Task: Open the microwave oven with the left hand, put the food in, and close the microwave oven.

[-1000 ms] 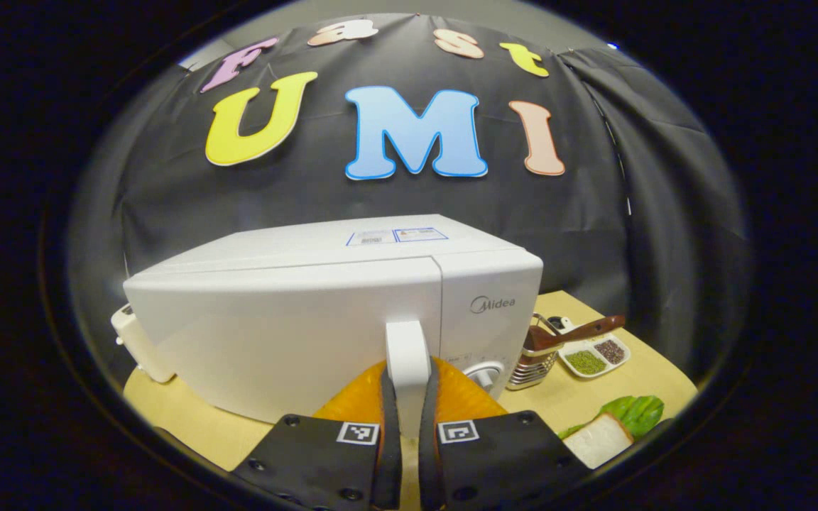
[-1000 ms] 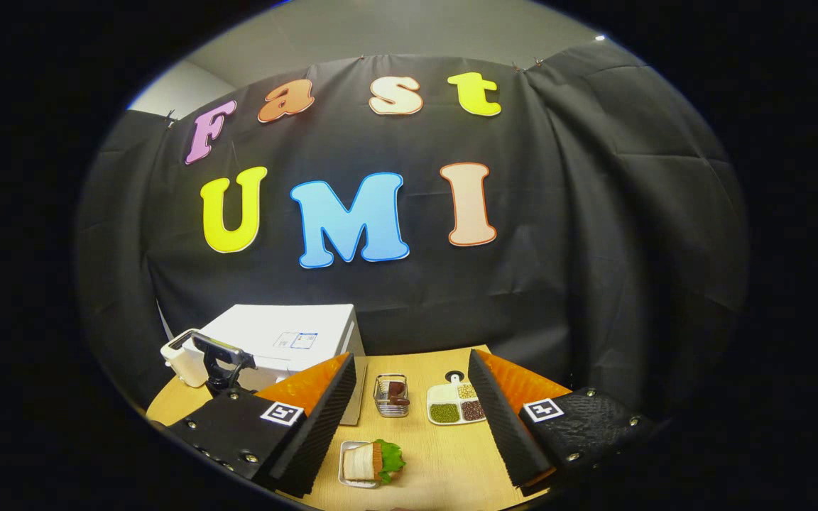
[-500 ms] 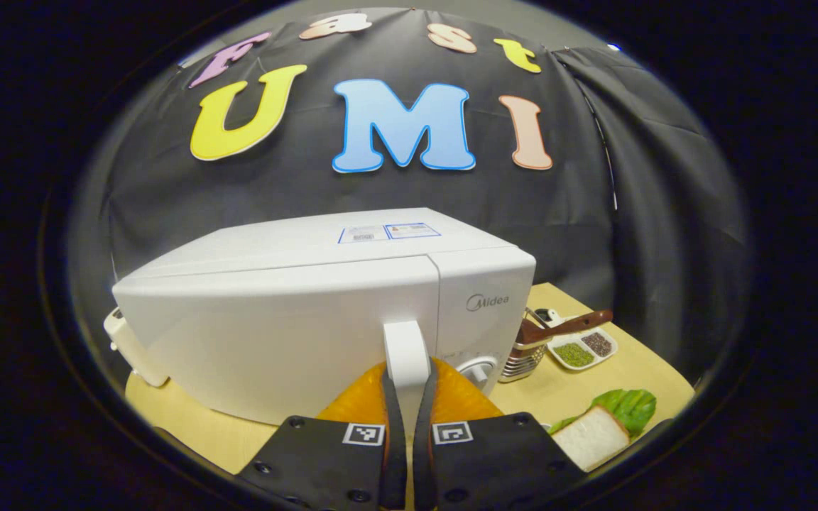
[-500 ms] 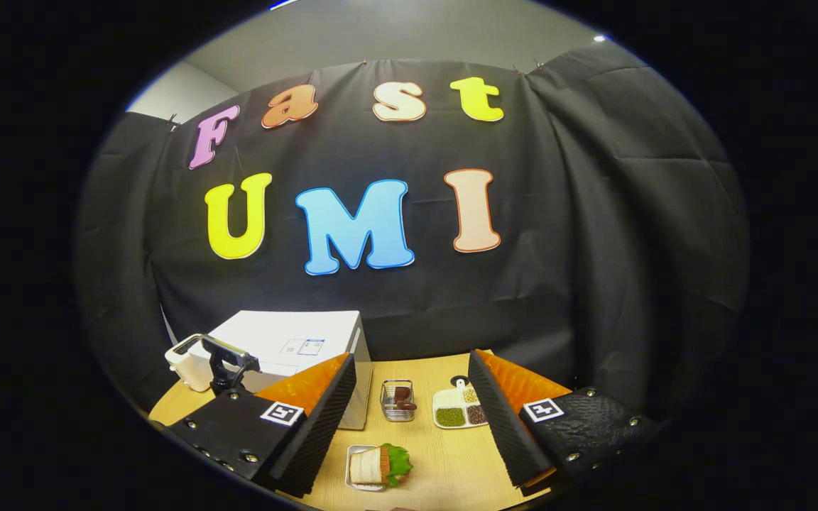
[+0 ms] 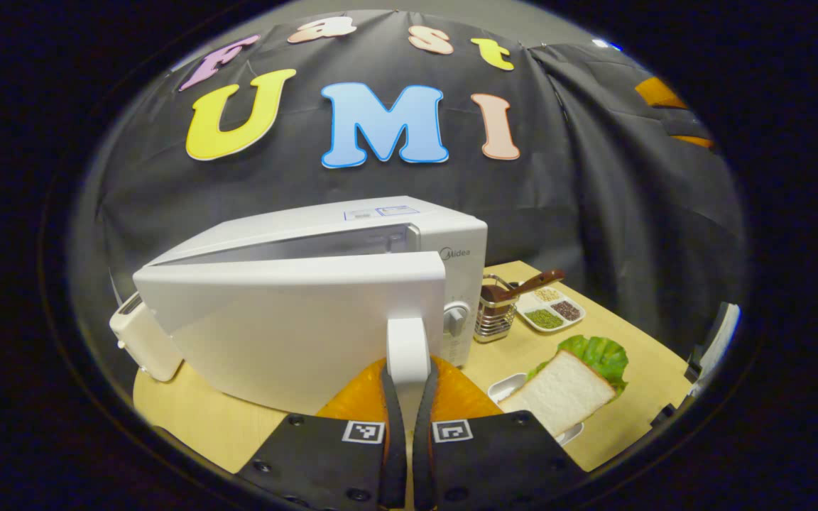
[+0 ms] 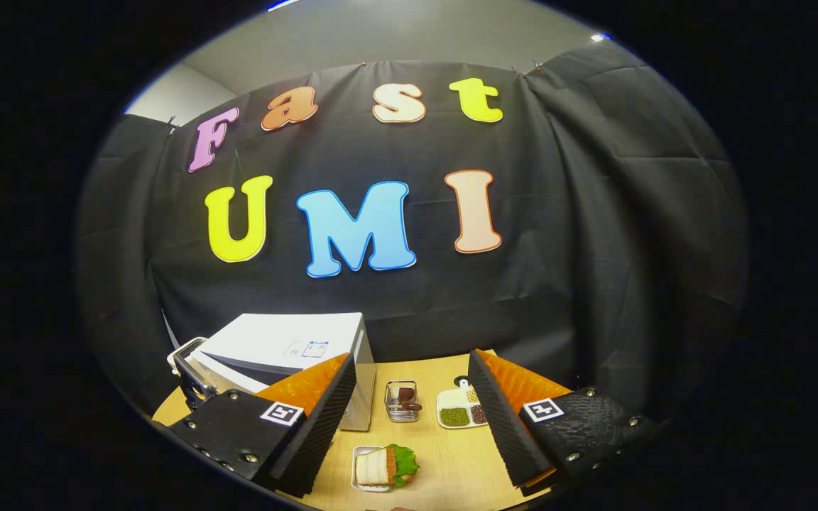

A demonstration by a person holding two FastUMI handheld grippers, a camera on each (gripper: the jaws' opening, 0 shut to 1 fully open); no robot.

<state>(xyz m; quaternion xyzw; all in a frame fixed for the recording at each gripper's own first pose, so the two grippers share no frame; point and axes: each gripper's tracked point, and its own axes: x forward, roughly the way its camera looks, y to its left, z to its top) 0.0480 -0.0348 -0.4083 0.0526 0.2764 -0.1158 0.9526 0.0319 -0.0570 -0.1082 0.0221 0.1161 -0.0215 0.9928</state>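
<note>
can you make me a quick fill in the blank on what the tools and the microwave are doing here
1. The left tool is shut on the white microwave door's ____.
2. The white microwave door stands partly ____.
3. The right tool hovers ____ above the wooden table.
4. The toast-and-lettuce sandwich lies in a small white ____.

Missing words: handle; open; open; tray

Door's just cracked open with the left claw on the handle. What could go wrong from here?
1. The left claw pinches only the low end of the handle; it might slip off as the door swings wider.
2. The sandwich sits near the door's path and may get clipped.
3. The microwave could slide on the table if pulled hard.
</note>
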